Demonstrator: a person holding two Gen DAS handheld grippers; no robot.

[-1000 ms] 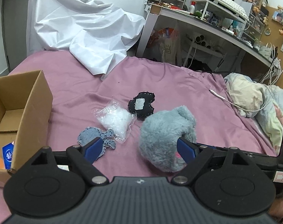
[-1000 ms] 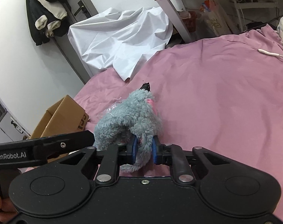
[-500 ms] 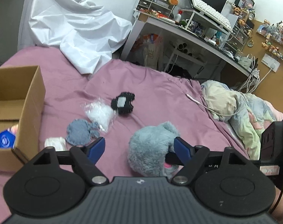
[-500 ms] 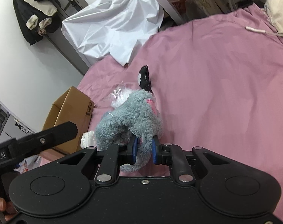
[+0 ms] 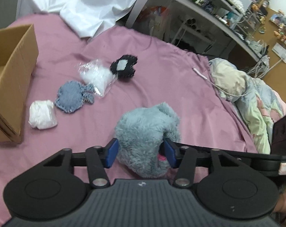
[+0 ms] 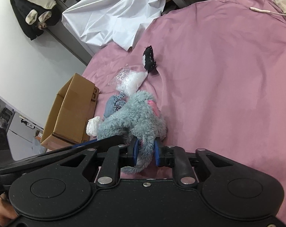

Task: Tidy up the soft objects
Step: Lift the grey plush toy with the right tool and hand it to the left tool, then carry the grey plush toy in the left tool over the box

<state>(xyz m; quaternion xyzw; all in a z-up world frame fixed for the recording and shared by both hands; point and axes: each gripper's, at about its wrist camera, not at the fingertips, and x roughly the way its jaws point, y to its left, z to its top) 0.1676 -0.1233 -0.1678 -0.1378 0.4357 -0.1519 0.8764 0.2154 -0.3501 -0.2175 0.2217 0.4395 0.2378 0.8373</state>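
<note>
I take the cardboard box [image 5: 14,87] as my landmark; no writing on it reads clearly. Just right of it lie a white bundle [image 5: 42,117], a blue knitted piece [image 5: 72,96], a clear bag of white stuffing [image 5: 96,76] and a black patch [image 5: 124,68]. Farther right sits the grey plush toy [image 5: 144,138] on the pink sheet [image 5: 161,87]. My left gripper [image 5: 141,153] angles down, jaws closing around the plush. My right gripper [image 6: 145,154], tilted down, pinches its limb, jaws easing apart.

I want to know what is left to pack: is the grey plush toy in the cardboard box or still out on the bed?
Out. The grey plush toy lies on the pink bedsheet beside the cardboard box, between both grippers' fingers.
</note>
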